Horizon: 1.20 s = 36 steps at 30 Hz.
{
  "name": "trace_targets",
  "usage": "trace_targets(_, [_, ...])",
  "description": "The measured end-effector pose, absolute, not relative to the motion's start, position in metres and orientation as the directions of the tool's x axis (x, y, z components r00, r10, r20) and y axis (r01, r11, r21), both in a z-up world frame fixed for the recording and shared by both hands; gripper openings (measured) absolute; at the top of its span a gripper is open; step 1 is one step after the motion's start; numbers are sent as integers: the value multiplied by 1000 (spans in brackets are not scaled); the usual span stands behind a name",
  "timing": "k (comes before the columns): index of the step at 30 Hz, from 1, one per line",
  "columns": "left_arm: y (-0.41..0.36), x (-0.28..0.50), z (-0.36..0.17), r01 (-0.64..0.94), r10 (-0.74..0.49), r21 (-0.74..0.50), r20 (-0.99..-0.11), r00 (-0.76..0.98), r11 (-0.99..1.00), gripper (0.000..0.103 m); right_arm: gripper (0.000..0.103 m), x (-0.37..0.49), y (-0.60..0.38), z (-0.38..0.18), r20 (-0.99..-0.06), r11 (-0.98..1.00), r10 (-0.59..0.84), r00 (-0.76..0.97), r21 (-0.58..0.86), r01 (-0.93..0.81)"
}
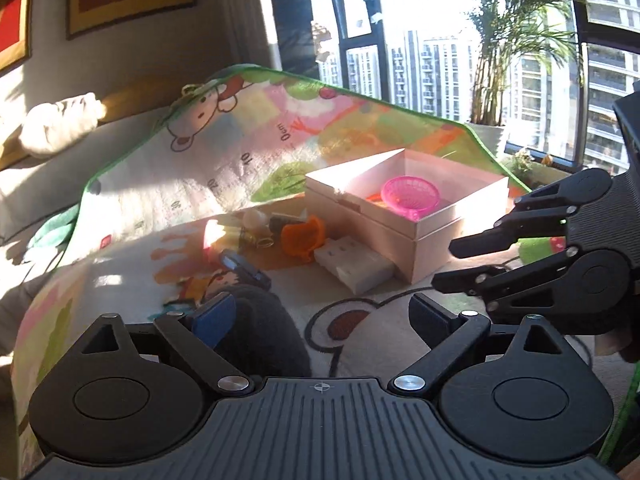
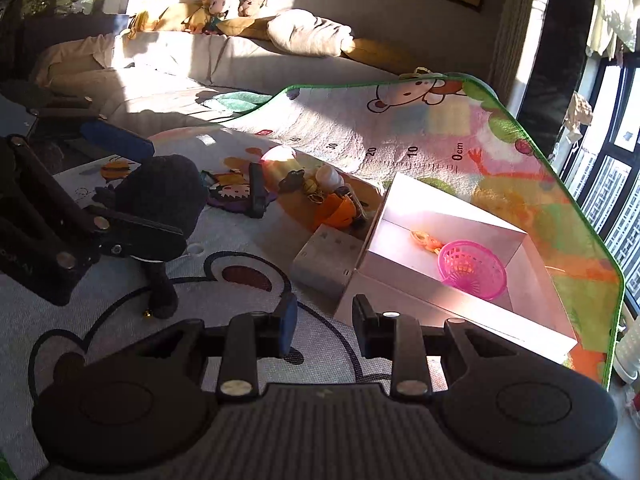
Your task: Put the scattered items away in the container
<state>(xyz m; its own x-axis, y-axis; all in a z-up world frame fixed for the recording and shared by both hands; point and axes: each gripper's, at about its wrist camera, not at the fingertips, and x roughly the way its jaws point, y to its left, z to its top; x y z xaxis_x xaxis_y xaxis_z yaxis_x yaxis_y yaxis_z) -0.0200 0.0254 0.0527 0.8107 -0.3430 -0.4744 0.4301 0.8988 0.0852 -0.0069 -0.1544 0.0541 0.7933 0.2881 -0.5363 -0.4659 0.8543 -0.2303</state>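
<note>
A white open box (image 1: 420, 236) (image 2: 460, 300) stands on the play mat and holds a pink basket (image 1: 410, 196) (image 2: 472, 270) and a small orange toy (image 2: 426, 242). Beside it lie a white block (image 1: 352, 266) (image 2: 324, 258), an orange cup (image 1: 302, 236) (image 2: 340, 210), a black pen-like item (image 1: 244, 268) (image 2: 256, 190) and small trinkets (image 1: 256, 228). A black plush toy (image 1: 260, 328) (image 2: 160, 200) sits between the fingers of my left gripper (image 1: 320, 316) (image 2: 132, 188), which is open around it. My right gripper (image 2: 324, 320) (image 1: 452, 264) is open and empty, near the box's front corner.
The cartoon play mat (image 2: 400, 132) curls up behind the box, over a sofa (image 2: 160, 72) with cushions and plush dolls. A window and potted palm (image 1: 500, 60) are at the right.
</note>
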Motion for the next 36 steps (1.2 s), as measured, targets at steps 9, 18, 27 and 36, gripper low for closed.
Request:
trace_targets(9, [-33, 12, 8, 612, -432, 155, -577, 693, 775, 100, 32, -20, -219, 55, -519, 930, 249, 818, -107, -352])
trace_targets(18, [-28, 76, 4, 663, -460, 163, -600, 654, 731, 100, 33, -13, -233, 36, -548, 939, 286, 786, -5, -344])
trace_targets(27, [-23, 140, 10, 747, -613, -67, -622, 487, 661, 102, 55, -14, -247, 36, -539, 943, 288, 792, 15, -333])
trace_targets(36, [-22, 172, 10, 787, -611, -78, -679, 407, 612, 103, 57, 5, -253, 30, -572, 947, 286, 769, 47, -317])
